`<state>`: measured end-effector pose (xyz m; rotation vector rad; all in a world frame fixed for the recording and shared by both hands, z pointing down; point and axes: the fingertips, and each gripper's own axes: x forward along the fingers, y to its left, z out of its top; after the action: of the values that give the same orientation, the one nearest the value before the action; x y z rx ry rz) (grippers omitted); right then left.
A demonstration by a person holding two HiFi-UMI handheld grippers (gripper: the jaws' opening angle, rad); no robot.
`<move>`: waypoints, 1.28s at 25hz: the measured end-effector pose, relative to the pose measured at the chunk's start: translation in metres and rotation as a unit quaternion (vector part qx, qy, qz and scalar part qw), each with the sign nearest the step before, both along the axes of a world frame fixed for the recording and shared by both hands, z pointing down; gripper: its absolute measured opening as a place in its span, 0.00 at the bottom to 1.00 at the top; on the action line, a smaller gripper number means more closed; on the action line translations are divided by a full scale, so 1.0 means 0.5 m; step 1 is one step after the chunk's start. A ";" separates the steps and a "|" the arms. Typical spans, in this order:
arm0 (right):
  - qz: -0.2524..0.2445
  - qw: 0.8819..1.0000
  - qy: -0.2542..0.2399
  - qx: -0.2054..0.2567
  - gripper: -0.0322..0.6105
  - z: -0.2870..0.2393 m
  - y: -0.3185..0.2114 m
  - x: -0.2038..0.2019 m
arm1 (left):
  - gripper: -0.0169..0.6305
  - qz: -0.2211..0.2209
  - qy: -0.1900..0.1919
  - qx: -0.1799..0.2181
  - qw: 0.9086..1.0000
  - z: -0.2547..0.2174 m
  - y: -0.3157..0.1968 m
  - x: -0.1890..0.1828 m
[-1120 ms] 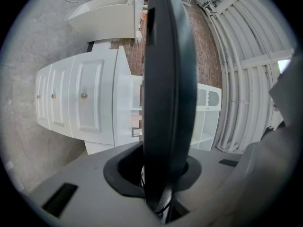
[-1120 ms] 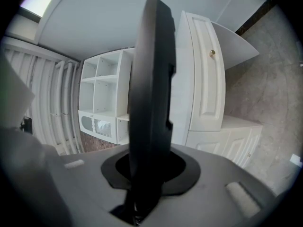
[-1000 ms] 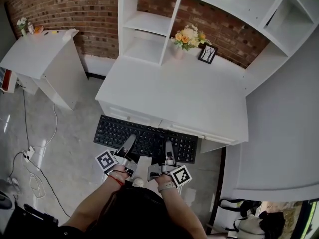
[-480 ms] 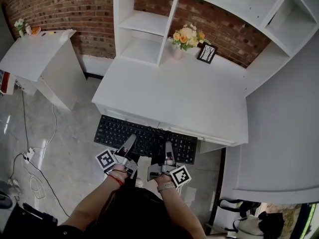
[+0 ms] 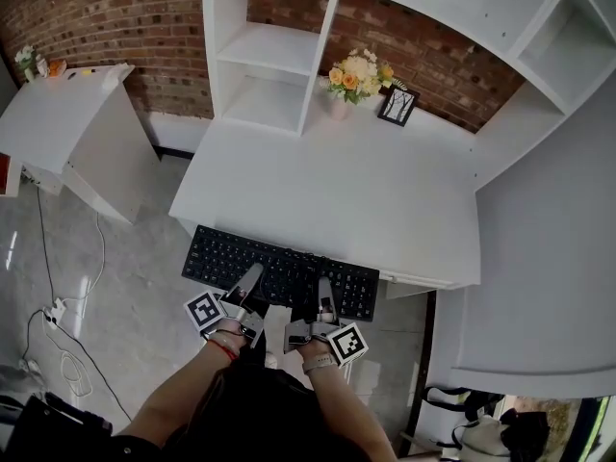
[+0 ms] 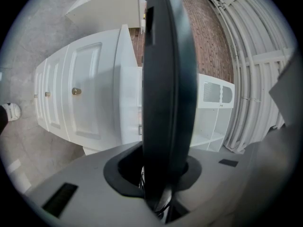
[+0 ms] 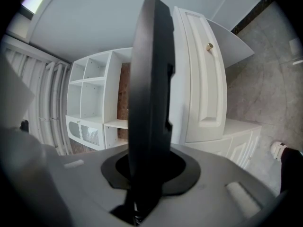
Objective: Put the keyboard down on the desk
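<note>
While gripped, keyboard [image 5: 279, 269] at desk [image 5: 327, 191] front edge

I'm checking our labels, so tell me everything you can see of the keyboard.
The keyboard is black, long, plastic-looking, keys facing up. The left gripper and right gripper are shut on its near long edge, holding it in the air over the floor before the front edge of the white desk, not yet resting on it.

Keyboard [image 5: 281, 273] is just off the desk [image 5: 337, 200] near edge, my left claw [image 5: 254, 271] and right claw [image 5: 323, 285] on its near side. Flowers [image 5: 354, 73] and picture frame [image 5: 397, 106] sit far back, shelves [image 5: 262, 48] to their left.
</note>
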<state>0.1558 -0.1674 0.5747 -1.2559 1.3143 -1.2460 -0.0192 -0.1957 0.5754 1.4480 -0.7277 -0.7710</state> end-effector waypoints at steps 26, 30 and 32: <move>0.023 0.998 -0.008 -0.066 0.18 0.082 -0.119 0.001 | 0.13 0.025 -0.013 -0.068 0.997 0.081 -0.134 0.004; 0.027 0.997 -0.010 -0.068 0.18 0.086 -0.133 0.001 | 0.13 0.030 -0.017 -0.069 0.997 0.084 -0.150 0.005; 0.029 0.997 -0.012 -0.069 0.18 0.089 -0.139 0.002 | 0.13 0.032 -0.018 -0.071 0.997 0.086 -0.158 0.006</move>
<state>0.1571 -0.2371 0.6194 -1.3621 1.1838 -1.3247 -0.0163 -0.2745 0.6182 1.3520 -0.7457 -0.6332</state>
